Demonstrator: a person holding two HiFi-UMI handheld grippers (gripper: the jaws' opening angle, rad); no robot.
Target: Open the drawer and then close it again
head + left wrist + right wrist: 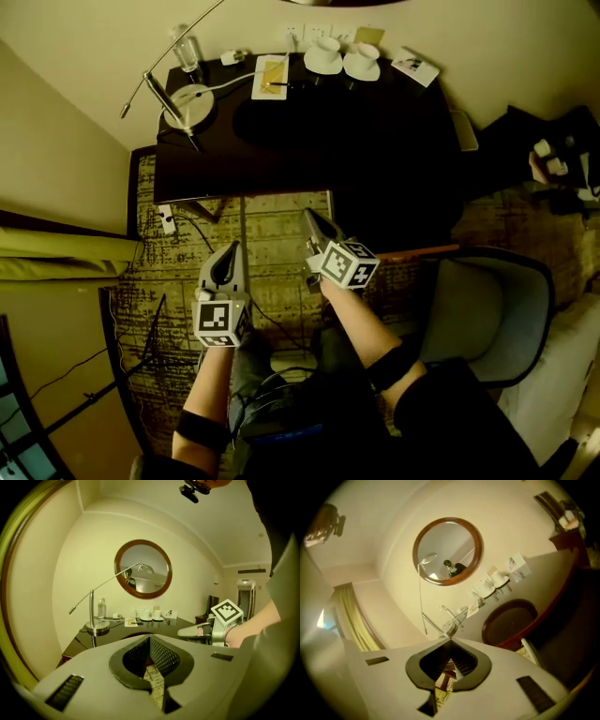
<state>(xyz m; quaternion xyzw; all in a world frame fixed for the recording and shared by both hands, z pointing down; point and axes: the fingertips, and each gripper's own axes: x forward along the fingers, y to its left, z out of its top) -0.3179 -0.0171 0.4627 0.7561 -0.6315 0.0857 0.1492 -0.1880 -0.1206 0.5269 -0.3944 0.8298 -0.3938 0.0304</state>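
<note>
**Plainly, both tongs clenched and empty, short of the table**

At the far left a yellow-green curtain (56,258) hangs along the wall. Below it, dark cables (141,328) trail over the patterned carpet (272,225), and a white power strip (167,219) lies by the table's left front corner.

The dark table (375,141) stands against the wall under a round, wood-framed mirror (143,568). On its top, from the left:
- a desk lamp (187,103) with a round metal base and a long thin arm
- a clear water bottle (187,52) behind the lamp
- a white notepad (270,77) with a pen on it
- two white cups on saucers (325,54) and (362,59)
- a white card (414,66) with dark print too small to read

The drawer cannot be made out. The table's near side sits in deep shadow, and no view shows a drawer front or handle.

The left tongs (228,248) are held over the carpet, well short of the table, with the jaws pressed together on nothing. The right tongs (312,223) are just beside them and a little nearer the table. They are rolled to one side, with the jaws likewise clenched and empty. Each carries a cube with black-and-white square markers and no readable words.

To the right, a grey armchair (487,309) stands close to the person's right arm, near the table's right front.
</note>
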